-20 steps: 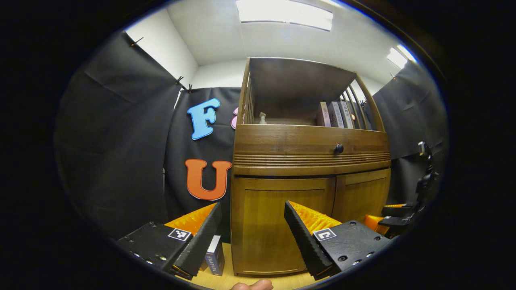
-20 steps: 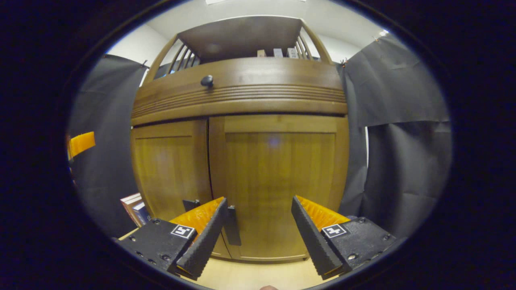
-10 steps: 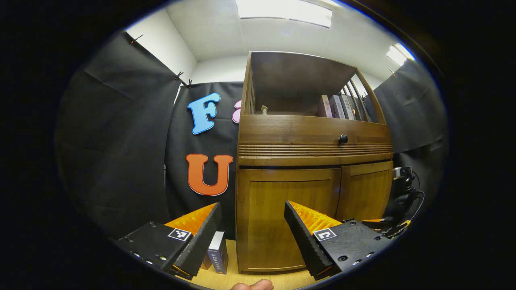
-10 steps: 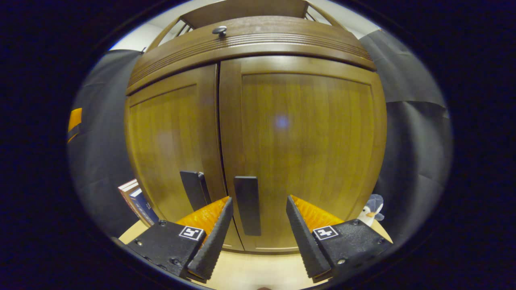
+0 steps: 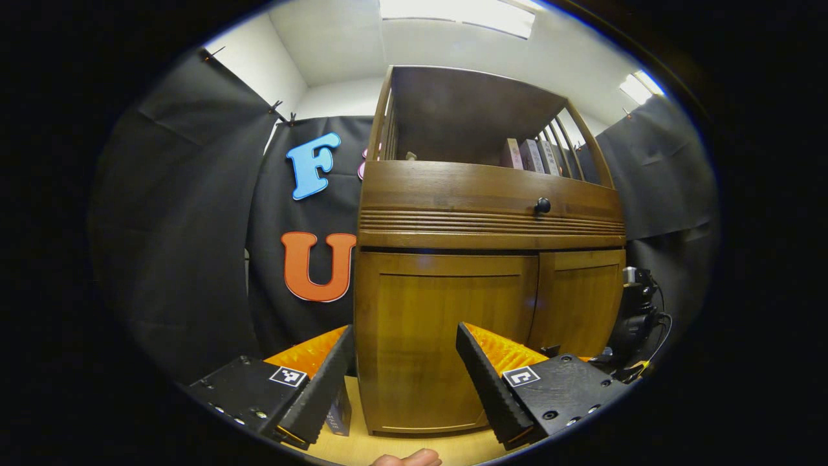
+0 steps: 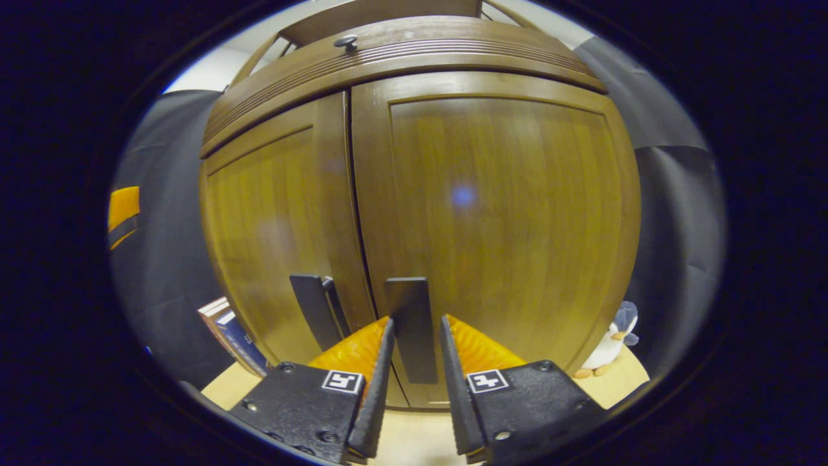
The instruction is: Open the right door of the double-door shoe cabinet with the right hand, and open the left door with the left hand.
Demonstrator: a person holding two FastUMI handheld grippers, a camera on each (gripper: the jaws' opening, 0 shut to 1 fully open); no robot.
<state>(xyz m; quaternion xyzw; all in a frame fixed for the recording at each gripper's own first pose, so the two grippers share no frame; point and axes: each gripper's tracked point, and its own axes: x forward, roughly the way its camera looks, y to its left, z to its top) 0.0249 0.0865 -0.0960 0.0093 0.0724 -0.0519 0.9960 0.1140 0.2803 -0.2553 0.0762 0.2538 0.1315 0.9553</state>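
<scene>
The wooden shoe cabinet [image 5: 485,226] has both lower doors closed. In the right gripper view, the right door [image 6: 504,213] is very close, and its dark vertical handle [image 6: 407,298] stands between my right gripper's fingers. My right gripper [image 6: 415,320] is shut on that handle, one finger against each side. The left door's handle [image 6: 314,310] hangs just left of the seam. In the left gripper view, my left gripper [image 5: 405,327] is open some way in front of the left door [image 5: 440,310]. The right door [image 5: 579,304] lies further right.
Books lean beside the cabinet's left side [image 6: 233,330] [image 5: 336,414]. A penguin plush [image 6: 611,343] sits on the light wooden surface [image 6: 414,440] at the right. A drawer with a round knob [image 5: 542,206] and a shelf of books [image 5: 530,155] sit above the doors.
My right gripper moved in close to the right door and its fingers narrowed onto the handle. My left gripper shifted slightly, so the cabinet sits more centred and a little nearer.
</scene>
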